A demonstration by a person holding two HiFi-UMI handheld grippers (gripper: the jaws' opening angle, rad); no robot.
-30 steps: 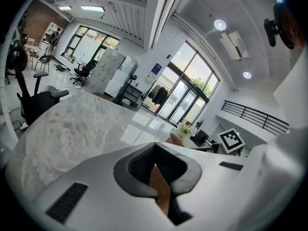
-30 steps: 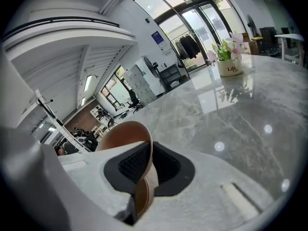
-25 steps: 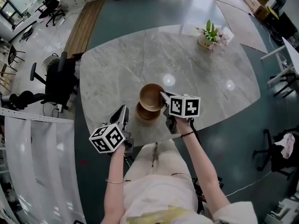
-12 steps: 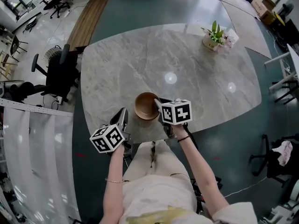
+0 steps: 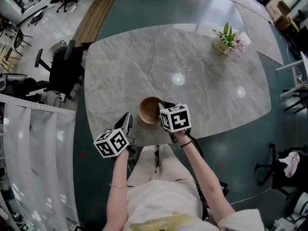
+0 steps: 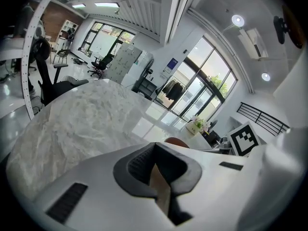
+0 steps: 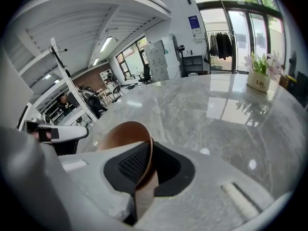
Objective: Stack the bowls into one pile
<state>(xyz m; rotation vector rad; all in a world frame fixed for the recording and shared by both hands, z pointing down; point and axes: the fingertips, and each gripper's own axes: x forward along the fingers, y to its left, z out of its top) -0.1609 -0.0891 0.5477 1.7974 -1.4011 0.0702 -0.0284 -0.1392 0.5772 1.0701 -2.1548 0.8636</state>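
A round brown wooden bowl (image 5: 149,109) stands on the large grey marble table (image 5: 192,61), close to the edge where the person is, with its opening upward. From the head view I cannot tell if other bowls are under it. The right gripper (image 5: 162,109) is at the right side of the bowl, and its cube with black and white square markers is over the table edge. In the right gripper view the claw of the right gripper (image 7: 148,150) is narrow and holds the bowl (image 7: 120,134). The thin wall of the bowl passes between the 2 black ribbed pads (image 7: 134,161), with 1 pad on each side of the wall, and both press on it. The left gripper (image 5: 128,117) is to the left of the bowl, near it but not touching, at the table edge, and it points toward the table. In the left gripper view its claw (image 6: 154,149) is closed. The 2 tips meet and hold nothing, and behind the white body of this gripper only a small part of the bowl's rim (image 6: 176,141) shows. A small green plant in a pale pot (image 5: 224,43) stands at the far right part of the table, well apart from the bowl. A black office chair (image 5: 62,76) is beside the left edge of the table. A long wooden bench (image 5: 94,20) lies on the floor beyond the chair.
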